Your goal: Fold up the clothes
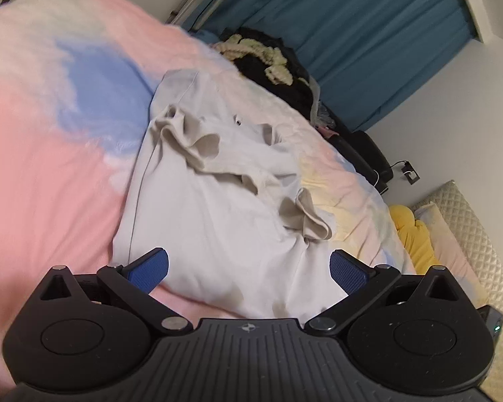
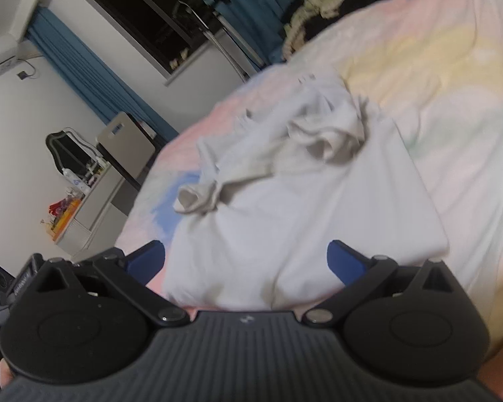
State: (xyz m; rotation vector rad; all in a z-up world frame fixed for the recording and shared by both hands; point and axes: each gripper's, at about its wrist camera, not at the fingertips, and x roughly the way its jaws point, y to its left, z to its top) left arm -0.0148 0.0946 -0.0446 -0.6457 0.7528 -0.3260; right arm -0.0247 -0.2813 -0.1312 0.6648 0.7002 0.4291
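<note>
A pale grey-white garment (image 1: 224, 207) lies partly folded on a pastel bedspread (image 1: 43, 167), with crumpled sleeves and collar bunched on top. My left gripper (image 1: 248, 269) hangs open just above the garment's near edge, blue pads wide apart, nothing between them. In the right wrist view the same garment (image 2: 301, 207) lies on the bedspread (image 2: 452, 83), and my right gripper (image 2: 246, 261) is open over its near hem, holding nothing.
A pile of black and cream clothes (image 1: 271, 63) sits at the far side of the bed, before teal curtains (image 1: 369, 33). A yellow cushion (image 1: 415, 234) and quilted headboard (image 1: 479, 251) lie right. A dresser with clutter (image 2: 84, 194) stands left in the right wrist view.
</note>
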